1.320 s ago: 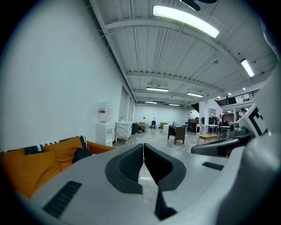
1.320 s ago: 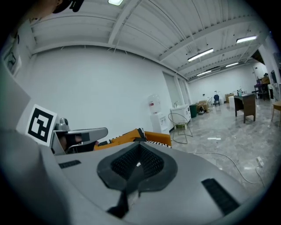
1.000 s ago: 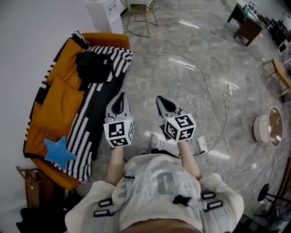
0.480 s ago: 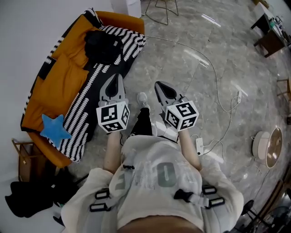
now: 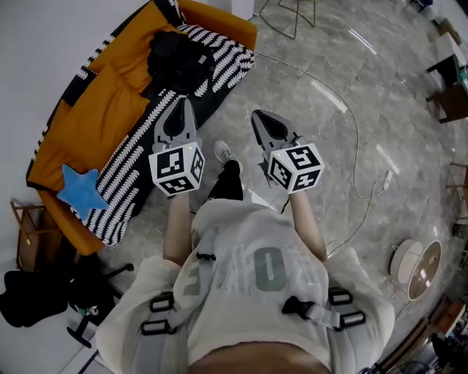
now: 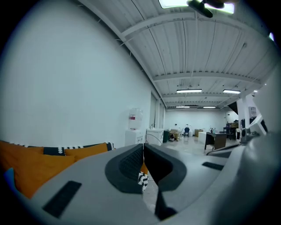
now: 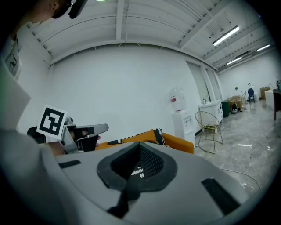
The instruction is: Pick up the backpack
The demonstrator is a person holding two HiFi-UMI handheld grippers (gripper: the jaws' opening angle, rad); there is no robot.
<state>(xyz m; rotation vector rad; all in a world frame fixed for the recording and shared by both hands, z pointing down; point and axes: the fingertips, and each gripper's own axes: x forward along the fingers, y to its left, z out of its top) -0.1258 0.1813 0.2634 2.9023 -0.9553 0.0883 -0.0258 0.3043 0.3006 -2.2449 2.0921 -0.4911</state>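
The black backpack [image 5: 179, 62] lies on the far end of an orange sofa [image 5: 95, 109], on a black-and-white patterned throw [image 5: 142, 150]. My left gripper [image 5: 183, 104] is shut and empty; it is held level over the throw's edge, short of the backpack. My right gripper [image 5: 258, 117] is also shut and empty, over the floor to the right of the sofa. In the left gripper view the jaws [image 6: 143, 147] meet and hide the backpack. The right gripper view shows its closed jaws [image 7: 140, 150], the left gripper [image 7: 83, 132] and the sofa arm [image 7: 175, 141].
A blue star cushion [image 5: 77, 191] lies on the sofa's near end. A white cable [image 5: 351, 124] runs across the marble floor. A wire chair [image 5: 292, 14] stands beyond the sofa, a water dispenser [image 7: 181, 118] by the wall. Dark gear [image 5: 36, 296] sits at the lower left.
The person has stepped toward the sofa. Both grippers have travelled forward with them, still shut, and the left one now reaches over the throw nearer the backpack.
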